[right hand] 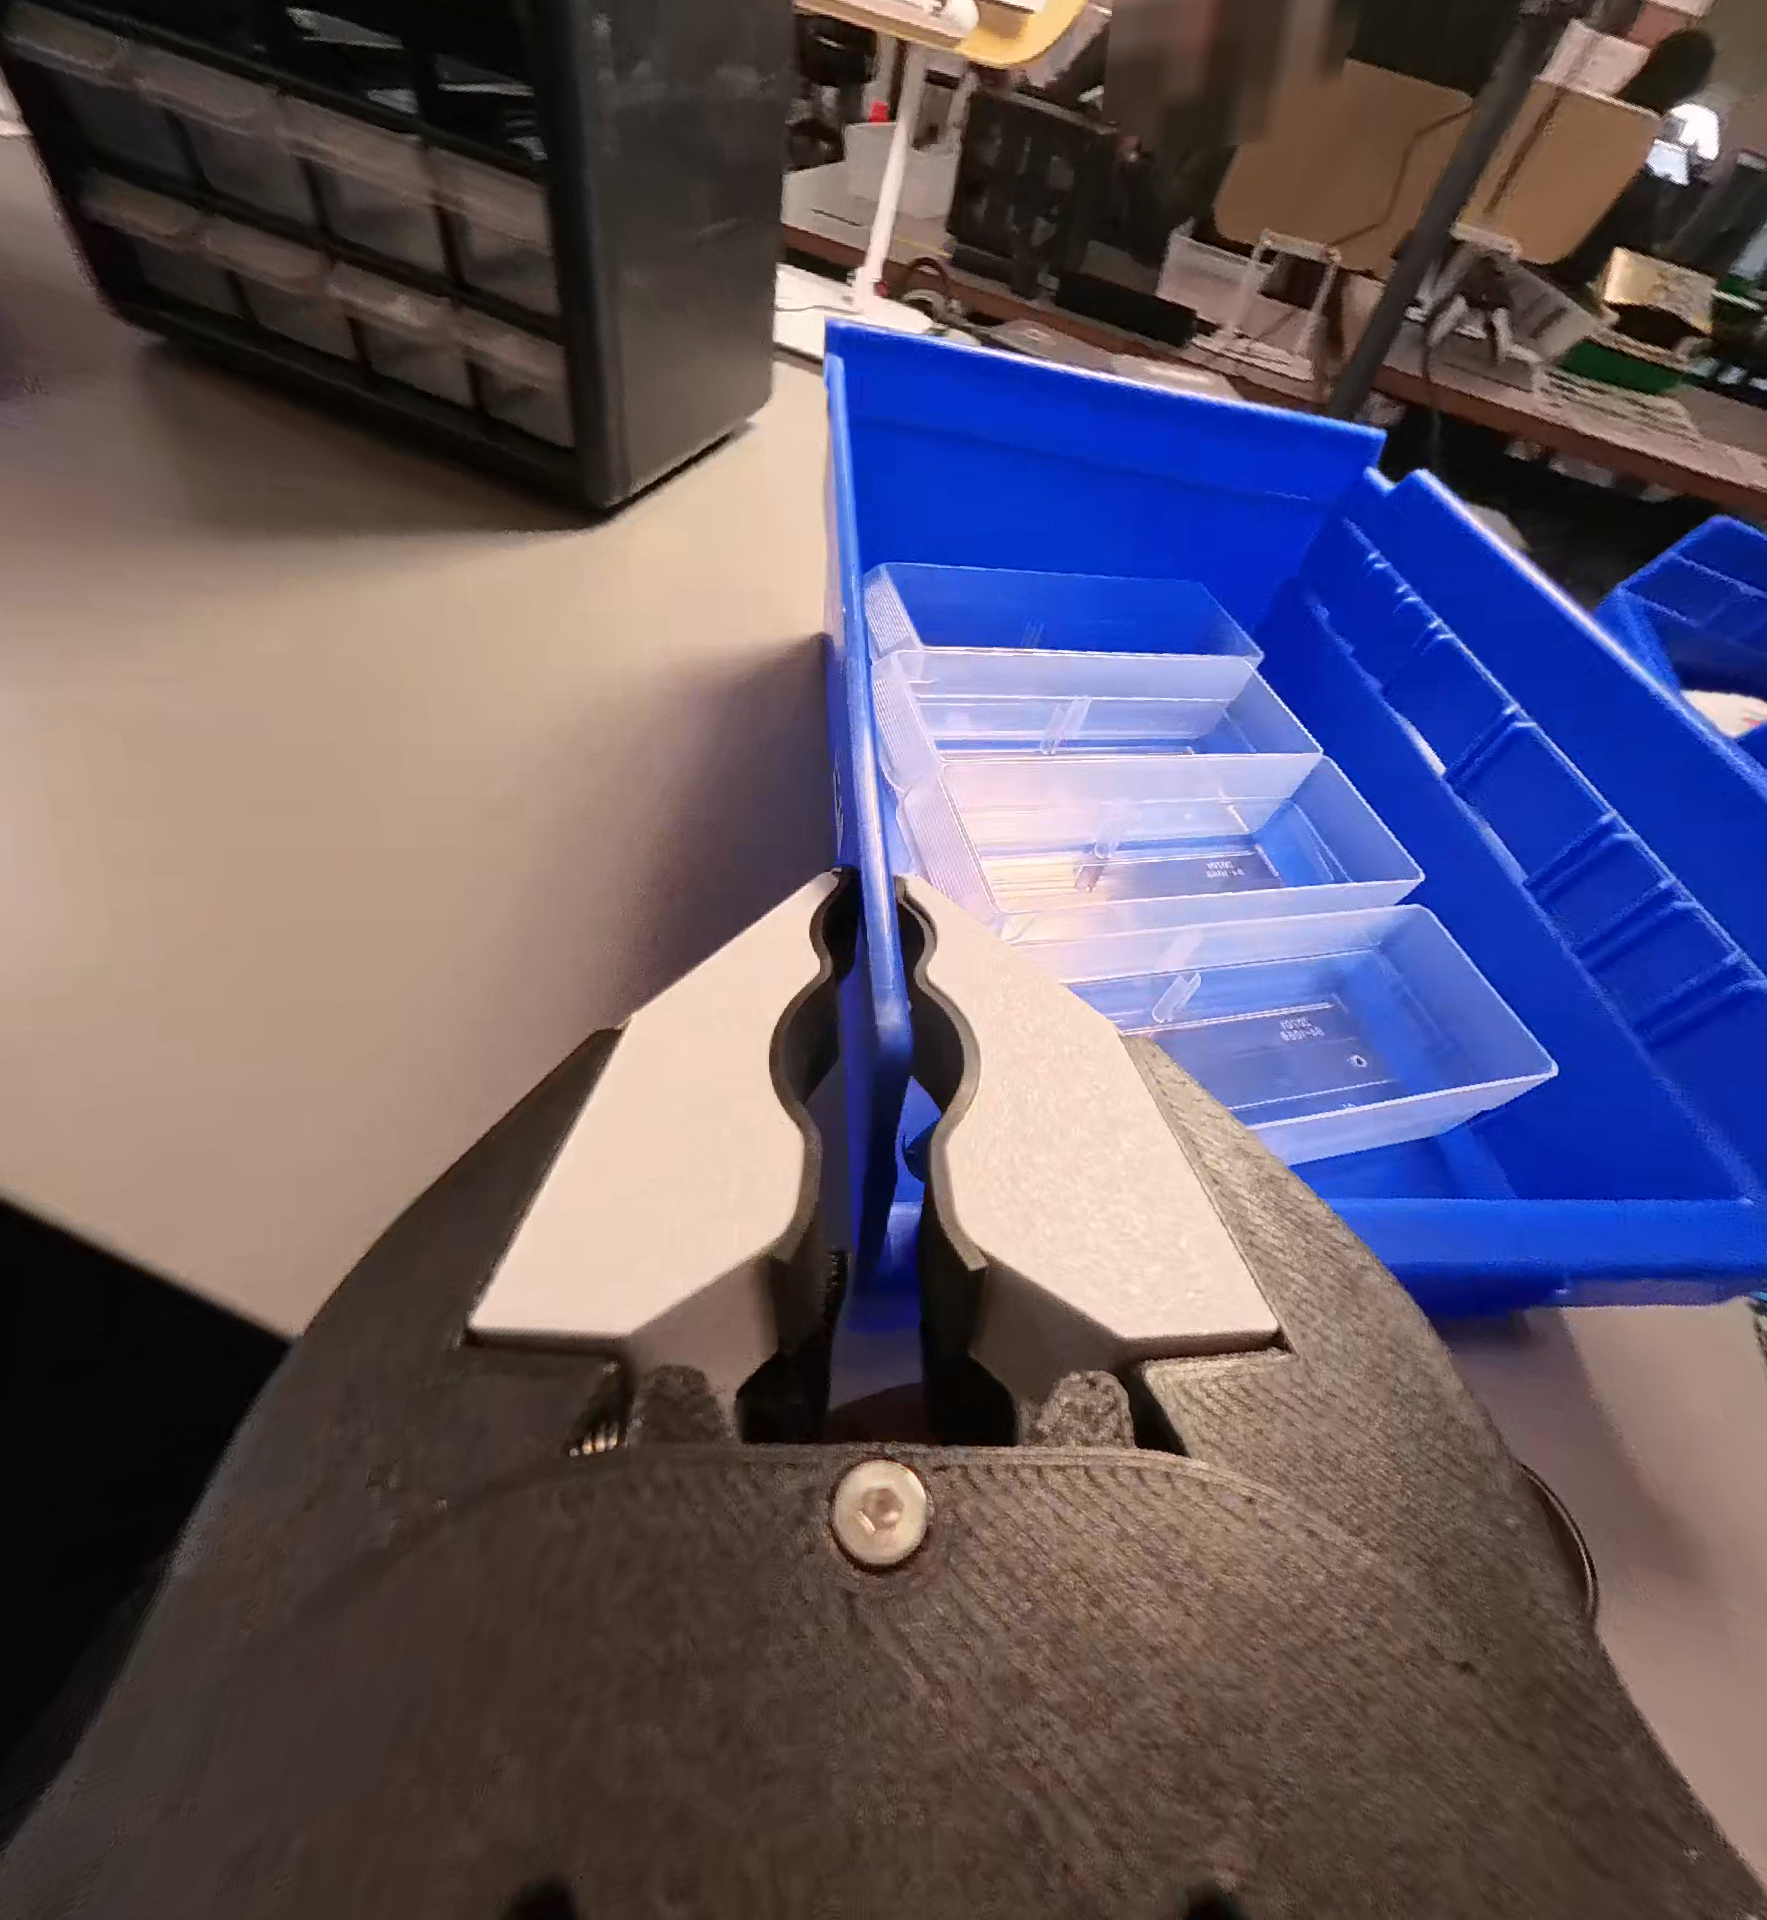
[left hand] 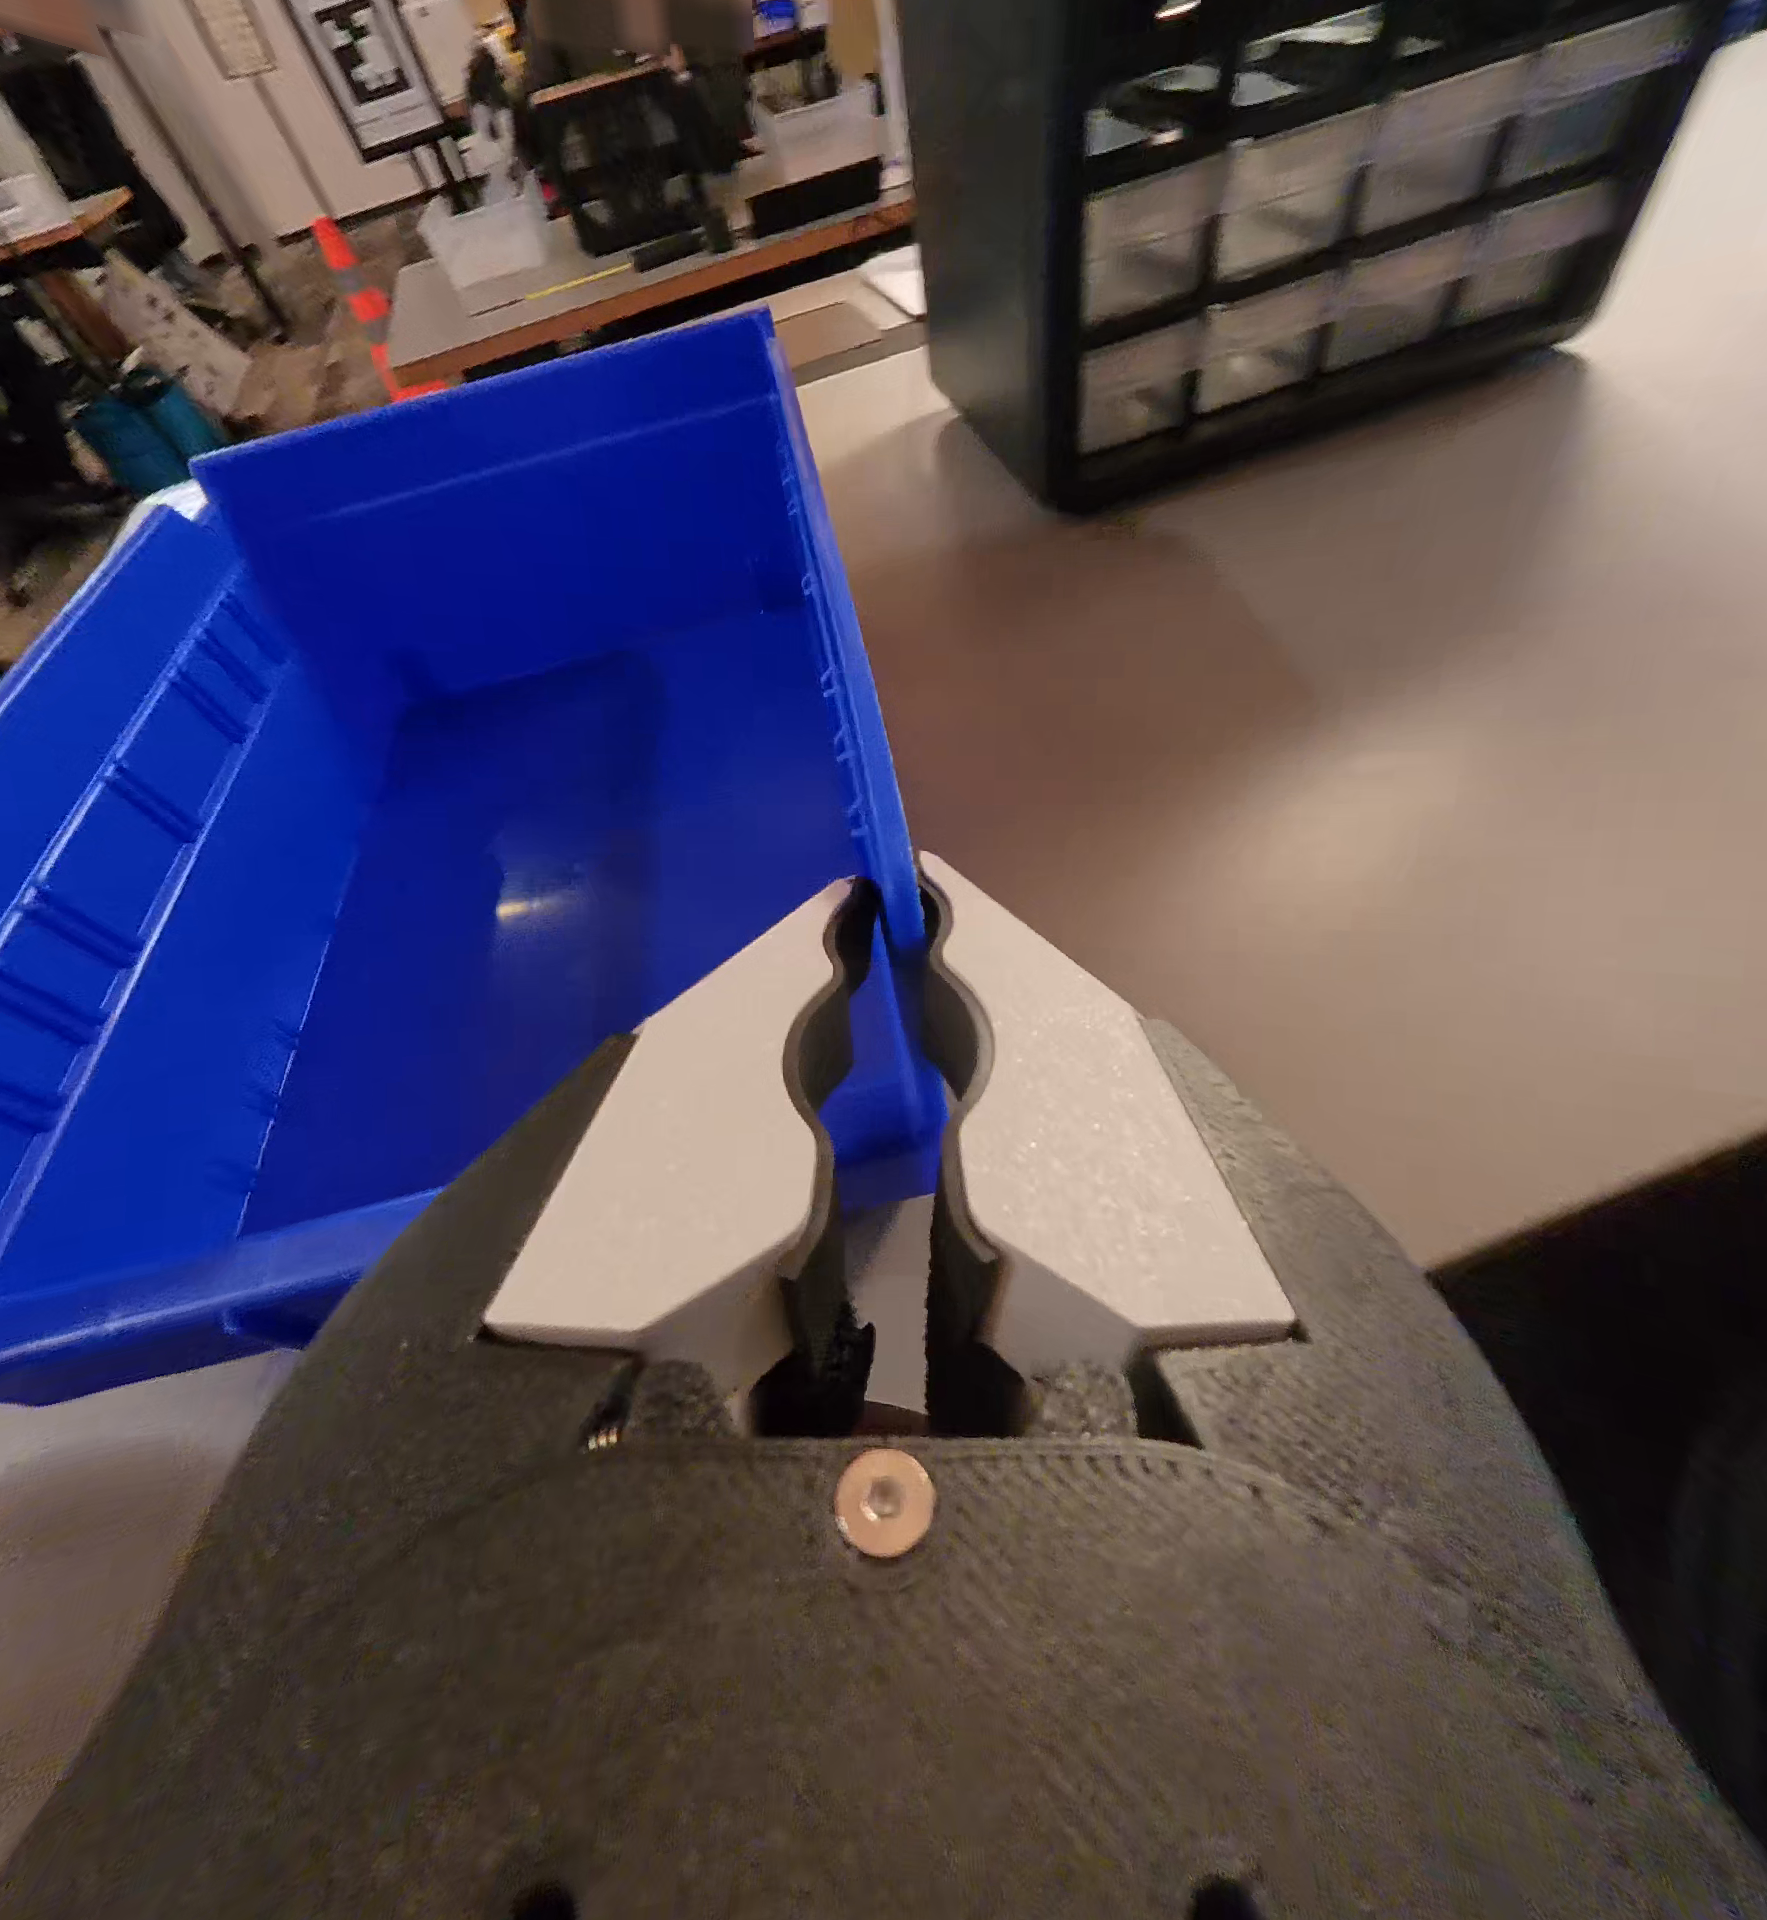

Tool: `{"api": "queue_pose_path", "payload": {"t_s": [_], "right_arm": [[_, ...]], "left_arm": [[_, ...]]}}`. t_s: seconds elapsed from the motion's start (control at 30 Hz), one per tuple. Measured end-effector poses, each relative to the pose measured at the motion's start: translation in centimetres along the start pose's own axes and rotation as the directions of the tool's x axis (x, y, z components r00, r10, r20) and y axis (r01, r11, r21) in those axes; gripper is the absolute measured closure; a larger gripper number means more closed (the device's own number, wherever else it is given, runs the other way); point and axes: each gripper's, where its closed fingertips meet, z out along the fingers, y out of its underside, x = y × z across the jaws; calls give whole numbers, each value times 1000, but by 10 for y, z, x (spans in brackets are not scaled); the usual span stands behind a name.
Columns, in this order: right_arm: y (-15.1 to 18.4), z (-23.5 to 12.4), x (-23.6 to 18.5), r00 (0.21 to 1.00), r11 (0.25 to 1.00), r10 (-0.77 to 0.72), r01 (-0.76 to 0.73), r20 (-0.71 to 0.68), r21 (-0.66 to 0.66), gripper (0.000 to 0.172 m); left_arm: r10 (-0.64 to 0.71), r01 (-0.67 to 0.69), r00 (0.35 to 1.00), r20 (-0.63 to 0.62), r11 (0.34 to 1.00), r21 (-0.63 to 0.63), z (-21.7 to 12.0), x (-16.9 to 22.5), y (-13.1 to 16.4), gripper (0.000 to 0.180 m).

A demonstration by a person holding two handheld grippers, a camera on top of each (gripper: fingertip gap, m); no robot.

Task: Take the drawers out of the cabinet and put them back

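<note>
Both grippers are clamped on bin walls: the left gripper point(left hand: 894, 904) pinches the right-hand wall of an empty blue bin point(left hand: 505, 582), and the right gripper point(right hand: 874, 904) pinches the left-hand wall of a second blue bin point(right hand: 1097, 468) that holds four clear plastic drawers point(right hand: 1170, 831). In each view the pads sit on either side of the thin rim.

To do this step well, I would judge it best to keep each grip low on the wall and move the bins level, so the loose drawers do not slide or tip.

These drawers are transparent, shallow and rectangular, lying side by side in a row. Beyond them the black cabinet point(right hand: 391, 229) stands on the grey table point(right hand: 287, 675), well apart from both bins, with most of its slots filled and a few upper ones looking open.
</note>
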Motion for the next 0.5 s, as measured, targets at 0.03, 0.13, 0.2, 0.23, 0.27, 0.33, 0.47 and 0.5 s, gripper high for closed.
{"api": "queue_pose_path", "payload": {"t_s": [0.03,0.13,0.2,0.23,0.27,0.33,0.47,0.5], "right_arm": [[1,-6,-4,1000,1000,-8,8,29,6,164],[5,-24,-16,989,1000,-26,23,143,18,164],[7,-37,-27,971,1000,-27,23,238,20,164],[8,-42,-32,959,999,-35,29,281,26,164],[9,-48,-37,947,999,-43,37,317,27,164],[9,-58,-47,923,998,-63,53,379,35,164],[9,-72,-72,872,992,-124,110,473,57,163],[8,-74,-79,858,990,-142,126,494,65,163]], "left_arm": [[13,-13,1000,-28,1000,10,-6,8,0,176],[42,-38,996,-84,998,45,-25,27,-1,178],[45,-32,988,-146,996,86,-39,41,-6,178],[49,-28,983,-178,993,117,-46,49,-10,179],[54,-23,977,-206,989,148,-53,57,-15,179],[62,-10,964,-257,980,199,-68,70,-24,180],[51,50,930,-364,964,262,-94,91,-38,179],[53,60,921,-386,960,274,-100,96,-41,179]]}}
